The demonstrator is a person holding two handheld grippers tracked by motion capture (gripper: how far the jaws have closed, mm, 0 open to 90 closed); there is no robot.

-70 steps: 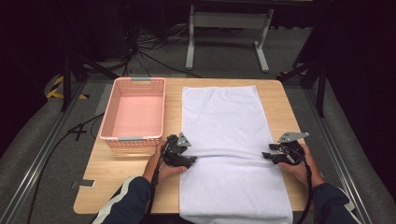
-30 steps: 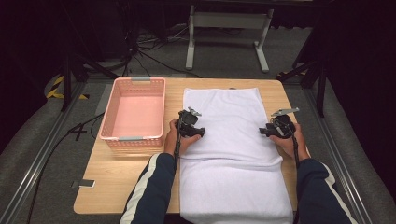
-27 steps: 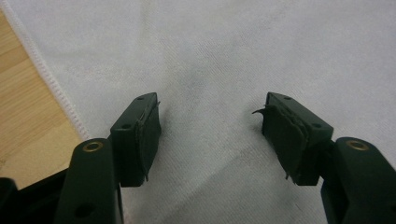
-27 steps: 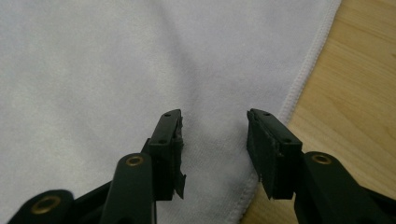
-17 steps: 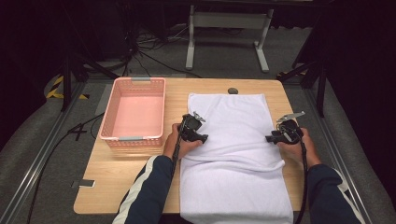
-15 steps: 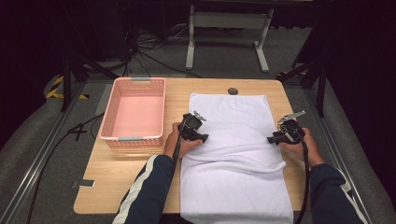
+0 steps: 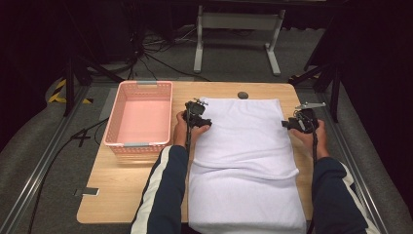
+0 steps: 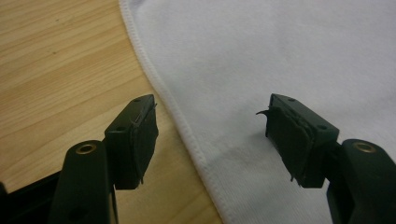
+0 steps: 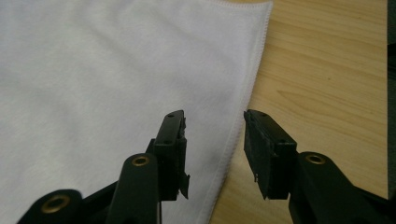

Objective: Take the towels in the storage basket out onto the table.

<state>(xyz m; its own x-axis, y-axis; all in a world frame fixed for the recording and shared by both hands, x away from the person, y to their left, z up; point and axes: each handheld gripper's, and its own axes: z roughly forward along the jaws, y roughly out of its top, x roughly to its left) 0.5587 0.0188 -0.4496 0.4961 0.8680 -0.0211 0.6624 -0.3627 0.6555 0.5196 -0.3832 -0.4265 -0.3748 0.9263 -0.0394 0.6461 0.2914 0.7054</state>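
Both grippers are hovering with jaws parted and gripping nothing: the left gripper is straddling the left hem of the white towel, the right gripper the right hem. The left jaws have just been opening further, only hem between them. The towel is lying lengthwise on the table, running away from the person, its near end folded over, each edge nearest its own hand, the pink basket sitting off left.

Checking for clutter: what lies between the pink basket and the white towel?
Bare wood of the table, plus the left gripper at the white towel beside the pink basket, in the high view.
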